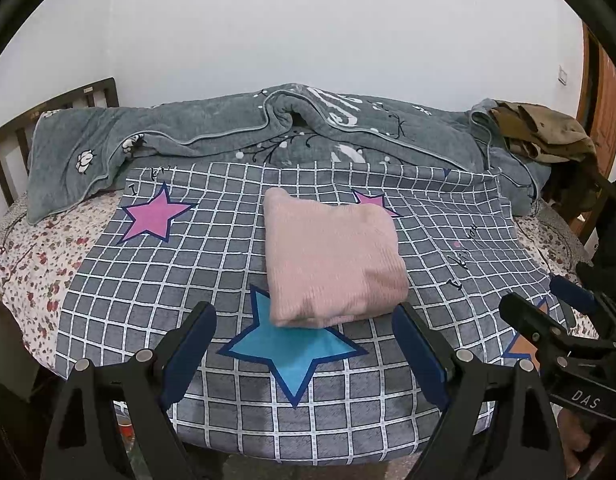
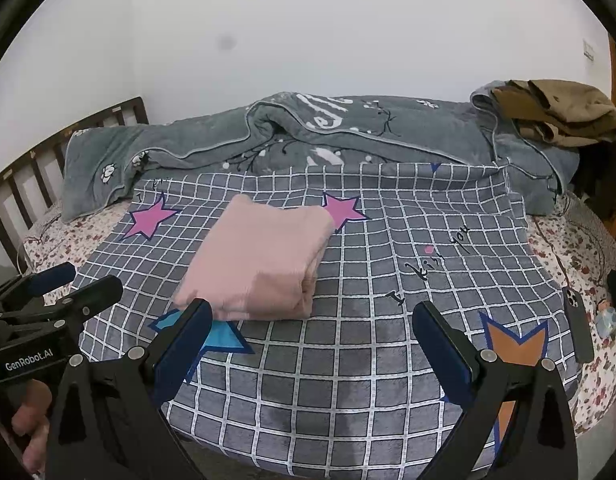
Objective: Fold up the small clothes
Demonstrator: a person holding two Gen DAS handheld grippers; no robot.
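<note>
Both tongs hanging wide open and empty over the bed's near edge.

The left gripper (image 1: 304,344) is gaping just short of the folded pink garment (image 1: 331,258); the right gripper (image 2: 311,340) is spreading its jaws beside it, gripping nothing. The garment is lying on the grey checked cloth (image 2: 347,360), a rumpled grey quilt (image 1: 228,132) bunching behind.

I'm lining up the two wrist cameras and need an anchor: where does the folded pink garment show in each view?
Left wrist: the folded pink garment sits just right of centre, above the open left gripper.
Right wrist: the folded pink garment lies left of centre, up-left of the open right gripper.
Shared landmark: the blue star printed on the checked sheet, tucked under the garment's near edge in both.
</note>
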